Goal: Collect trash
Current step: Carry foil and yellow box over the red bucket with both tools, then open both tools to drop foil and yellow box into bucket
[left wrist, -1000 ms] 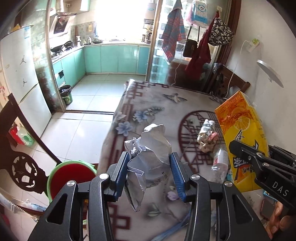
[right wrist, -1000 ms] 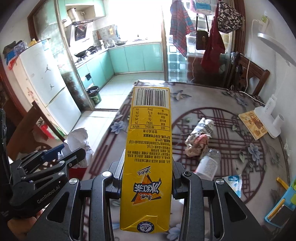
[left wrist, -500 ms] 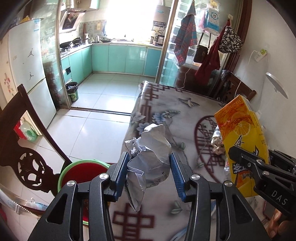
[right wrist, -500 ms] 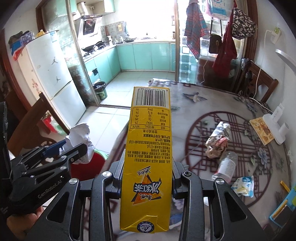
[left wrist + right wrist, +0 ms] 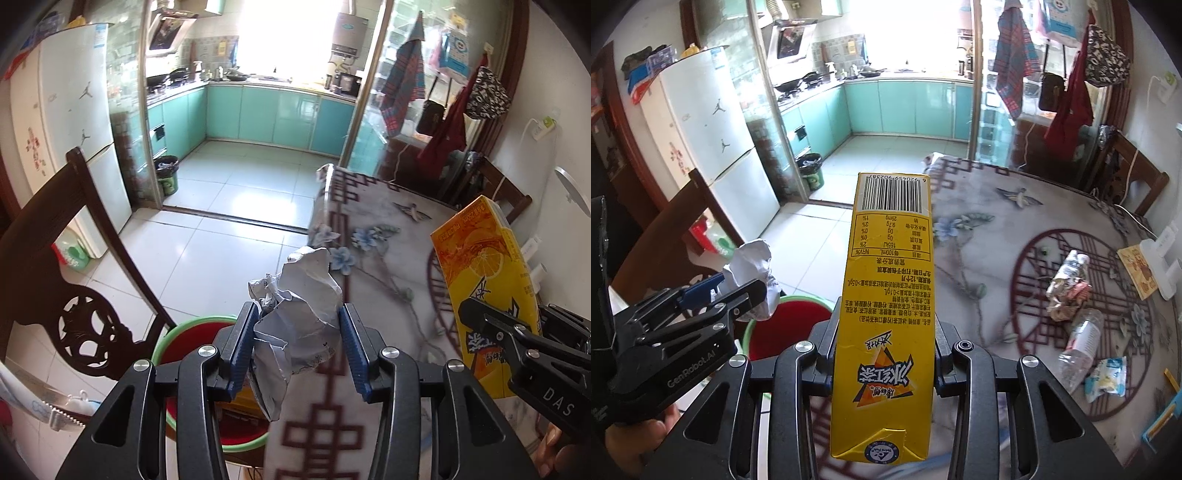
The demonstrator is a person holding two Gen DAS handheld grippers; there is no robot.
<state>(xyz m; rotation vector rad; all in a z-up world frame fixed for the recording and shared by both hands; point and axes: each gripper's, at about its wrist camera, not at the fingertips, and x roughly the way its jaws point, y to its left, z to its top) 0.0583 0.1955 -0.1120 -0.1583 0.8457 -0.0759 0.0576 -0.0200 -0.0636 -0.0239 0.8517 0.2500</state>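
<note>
Crumpled silver paper sits clamped between the blue pads of the left gripper, at the edge of a patterned tablecloth and above a red bucket with a green rim on the tiled floor. Beside it, the right gripper grips a yellow drink carton. 1 clear bottle, a wad of wrappers and a small packet lie on the table.

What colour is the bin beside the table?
Red inside with a green rim; the bin shows best in the left wrist view.
</note>
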